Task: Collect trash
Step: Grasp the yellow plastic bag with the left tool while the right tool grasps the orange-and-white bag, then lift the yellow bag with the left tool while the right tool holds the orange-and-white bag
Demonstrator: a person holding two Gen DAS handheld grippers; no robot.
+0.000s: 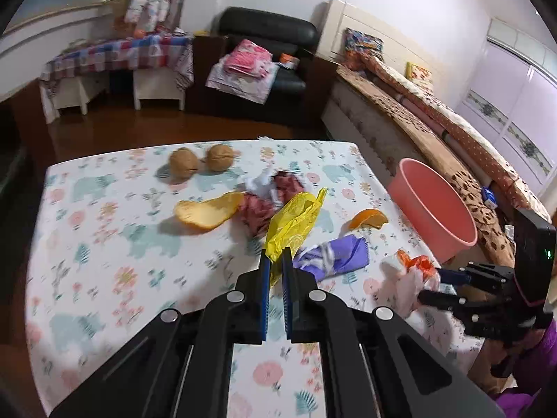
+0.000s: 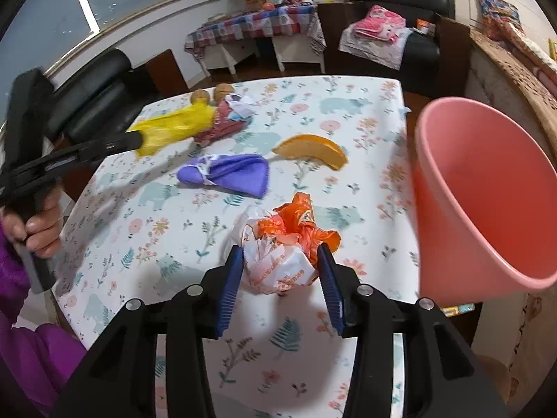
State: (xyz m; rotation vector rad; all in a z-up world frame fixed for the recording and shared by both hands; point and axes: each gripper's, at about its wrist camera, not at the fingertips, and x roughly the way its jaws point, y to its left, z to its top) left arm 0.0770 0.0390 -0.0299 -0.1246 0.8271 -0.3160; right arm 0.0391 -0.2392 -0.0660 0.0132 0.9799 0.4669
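My left gripper [image 1: 275,261] is shut on the near end of a yellow plastic bag [image 1: 296,219], which also shows in the right wrist view [image 2: 174,127]. My right gripper [image 2: 280,257] is closed around a crumpled white and orange bag [image 2: 282,257]; that bag also shows in the left wrist view [image 1: 410,278]. A purple wrapper [image 1: 334,254] [image 2: 229,172], an orange wedge [image 1: 369,217] [image 2: 311,149], a pomelo peel [image 1: 209,210], red and white crumpled wrappers [image 1: 271,191] [image 2: 226,118] and two walnuts [image 1: 200,160] lie on the floral table [image 1: 104,244].
A pink bin [image 2: 480,191] [image 1: 431,205] stands off the table's right edge. A bed [image 1: 435,122] runs along the right. A black armchair [image 1: 264,66] and a low bench [image 1: 115,59] stand behind the table.
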